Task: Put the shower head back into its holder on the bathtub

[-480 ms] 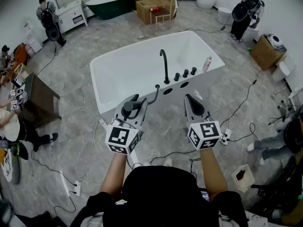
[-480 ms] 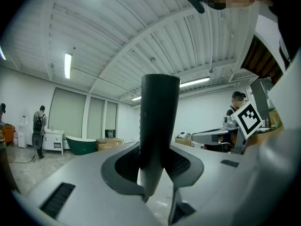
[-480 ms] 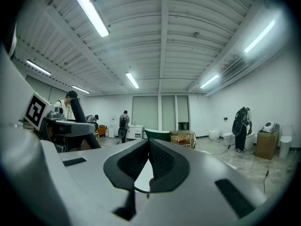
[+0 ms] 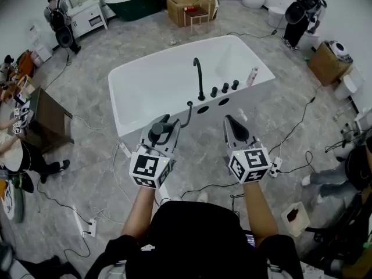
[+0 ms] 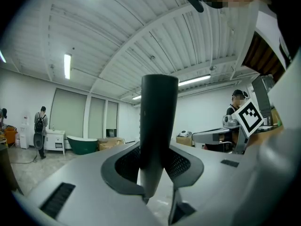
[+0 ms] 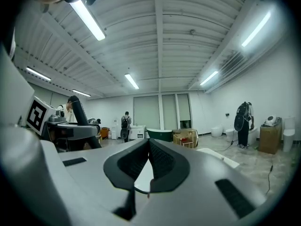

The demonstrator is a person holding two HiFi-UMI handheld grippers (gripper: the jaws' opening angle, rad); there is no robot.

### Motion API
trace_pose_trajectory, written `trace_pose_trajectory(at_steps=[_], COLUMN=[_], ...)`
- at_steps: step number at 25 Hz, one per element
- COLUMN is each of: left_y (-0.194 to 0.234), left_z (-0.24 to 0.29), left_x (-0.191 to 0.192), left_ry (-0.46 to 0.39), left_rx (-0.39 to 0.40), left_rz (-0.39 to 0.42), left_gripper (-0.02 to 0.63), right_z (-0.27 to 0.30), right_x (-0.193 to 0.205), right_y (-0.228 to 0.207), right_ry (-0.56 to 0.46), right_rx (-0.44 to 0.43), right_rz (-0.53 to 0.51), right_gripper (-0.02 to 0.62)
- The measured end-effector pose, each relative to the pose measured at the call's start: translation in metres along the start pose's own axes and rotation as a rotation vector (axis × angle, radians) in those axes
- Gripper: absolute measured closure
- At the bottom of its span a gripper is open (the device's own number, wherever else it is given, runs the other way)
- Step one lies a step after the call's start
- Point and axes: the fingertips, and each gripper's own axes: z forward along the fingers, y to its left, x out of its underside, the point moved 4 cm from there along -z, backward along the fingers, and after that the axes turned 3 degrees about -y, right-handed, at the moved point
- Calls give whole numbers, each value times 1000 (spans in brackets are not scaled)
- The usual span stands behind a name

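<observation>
Head view first: the left tongs (image 4: 164, 128) are clamped on the dark shower head (image 4: 156, 131), carried level just short of the tub's (image 4: 157, 86) near rim. The hose (image 4: 187, 115) curves from it up to that rim, so the head can't stray far from the tub. On the tub's near deck, by the tap (image 4: 199, 77), sit dark openings (image 4: 203, 109). One of those looks like the holder, though which one I can't say from here. The right tongs (image 4: 231, 124) hover level beside the left pair, also short of the tub, carrying nothing and seemingly kept free to help.

Left gripper view now: the shower head's handle (image 5: 159, 121) stands upright, pinched between the ribbed pads of the left tongs (image 5: 153, 166). That upright hold looks meant for dropping it straight into the tub's deck.

Right gripper view: the right tongs (image 6: 148, 149) are pressed together with nothing between them.

My read: the head is on its way to the tub, not yet seated.
</observation>
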Motion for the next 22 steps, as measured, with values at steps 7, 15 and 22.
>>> trace_pose_trajectory(at_steps=[7,15,22], left_y=[-26,-36,-23], left_z=[15,23,44], left_x=[9,15,27], left_ry=[13,38,54], left_rx=[-10,-41,-58], left_rz=[-6,13,-5], left_gripper=[474,476,476], right_z=[-8,-9,16], right_x=[14,26,32], right_y=[-19,-39,-50], right_ry=[3,4,25], right_rx=[-46,-45,-55], right_rz=[-4,12,-3], right_gripper=[578,578,578])
